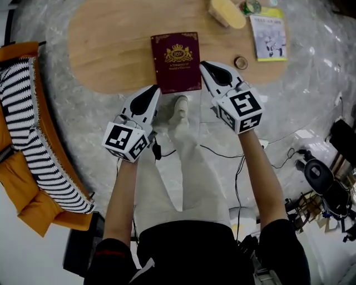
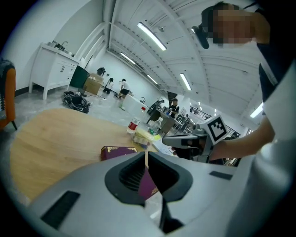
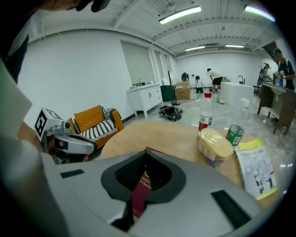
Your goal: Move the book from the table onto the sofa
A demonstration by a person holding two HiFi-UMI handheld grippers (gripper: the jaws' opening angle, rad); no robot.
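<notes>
A maroon book (image 1: 176, 61) with a gold crest lies flat at the near edge of the oval wooden table (image 1: 111, 44). My left gripper (image 1: 154, 90) hangs by the book's near left corner, jaws shut and empty. My right gripper (image 1: 202, 64) is at the book's right edge, also shut with nothing held. I cannot tell whether either tip touches the cover. In the left gripper view the book (image 2: 118, 151) lies just beyond the closed jaws (image 2: 146, 159). The right gripper view shows the book (image 3: 140, 193) through the slit of its shut jaws (image 3: 145, 155).
An orange sofa (image 1: 22, 183) with a striped blanket stands at the left, also in the right gripper view as the sofa (image 3: 95, 121). On the table's far right lie a yellow-lidded box (image 1: 227, 12), a magazine (image 1: 268, 36) and a small round cap (image 1: 241, 62). Cables (image 1: 222, 153) run across the floor.
</notes>
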